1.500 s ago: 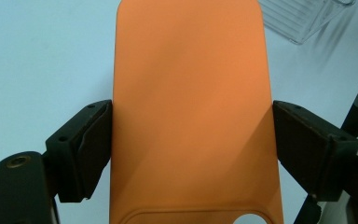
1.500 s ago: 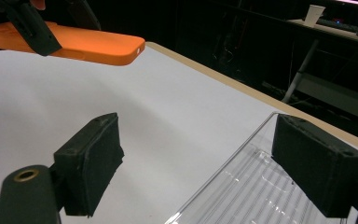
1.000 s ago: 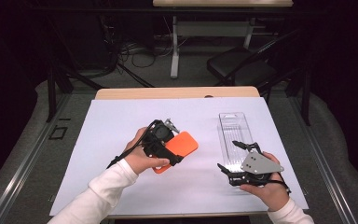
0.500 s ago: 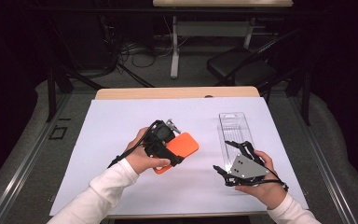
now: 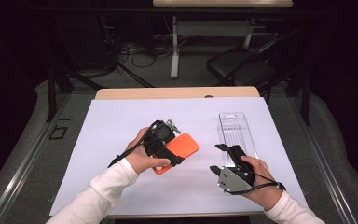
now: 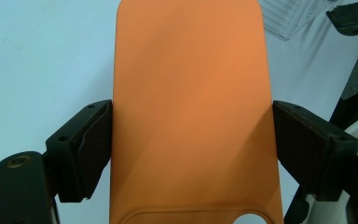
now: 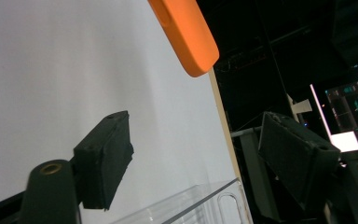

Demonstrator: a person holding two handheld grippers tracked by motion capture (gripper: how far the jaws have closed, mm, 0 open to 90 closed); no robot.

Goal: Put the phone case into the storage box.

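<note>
An orange phone case (image 5: 182,145) is held just above the white sheet, and my left gripper (image 5: 169,147) is shut on it. In the left gripper view the case (image 6: 191,93) fills the gap and both pads (image 6: 98,140) press on its long edges. My right gripper (image 5: 218,158) hangs to the right of the case, beside the near end of a clear plastic package (image 5: 235,128). Its jaws have just been closing, with nothing between them, and my right gripper (image 7: 198,126) still stands open. In that view the case's tip (image 7: 186,37) is at the top and the package's rim (image 7: 191,205) at the bottom.
A white sheet (image 5: 112,126) covers the table, whose wooden far edge (image 5: 177,92) shows beyond it. Behind the table, on the dark floor, stand a black chair (image 5: 242,65), a desk leg (image 5: 174,46) and cables. Metal rails run along both sides of the table.
My right gripper has moved left toward the case, turned, and its jaws have narrowed a little. The left gripper and the case have not moved.
</note>
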